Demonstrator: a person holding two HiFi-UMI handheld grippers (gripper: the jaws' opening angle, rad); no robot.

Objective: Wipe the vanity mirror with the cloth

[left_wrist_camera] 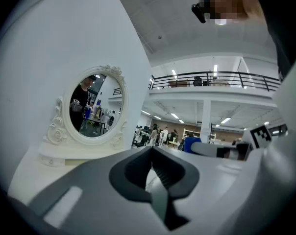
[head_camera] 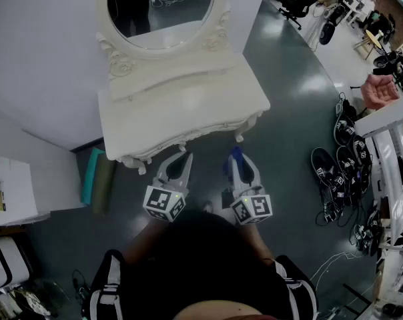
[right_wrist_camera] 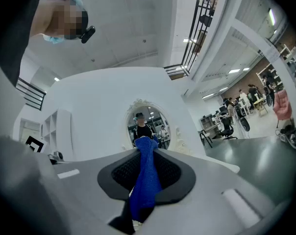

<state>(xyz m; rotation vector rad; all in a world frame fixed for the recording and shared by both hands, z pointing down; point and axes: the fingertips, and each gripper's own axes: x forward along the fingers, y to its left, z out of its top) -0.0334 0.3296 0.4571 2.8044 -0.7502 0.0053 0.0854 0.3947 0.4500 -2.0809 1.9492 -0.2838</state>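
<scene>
Right gripper (right_wrist_camera: 147, 153): shown clamped on the blue cloth (right_wrist_camera: 144, 182) in its own view; only a blue speck is seen in the head view.
Left gripper (left_wrist_camera: 154, 163): jaws pressed together, nothing held.
Mirror (head_camera: 160, 5): mounted on the white vanity (head_camera: 188, 105), apart from both grippers.
Room: grey floor (head_camera: 288, 105); shoes (head_camera: 335, 172) are piled at the right.
Cut off: the mirror's top in the head view.

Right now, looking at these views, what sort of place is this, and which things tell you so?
Probably a large open lab or office hall, not a home. The white vanity table with its mirror stands on a glossy grey floor, with office chairs nearby and a railed mezzanine overhead.
</scene>
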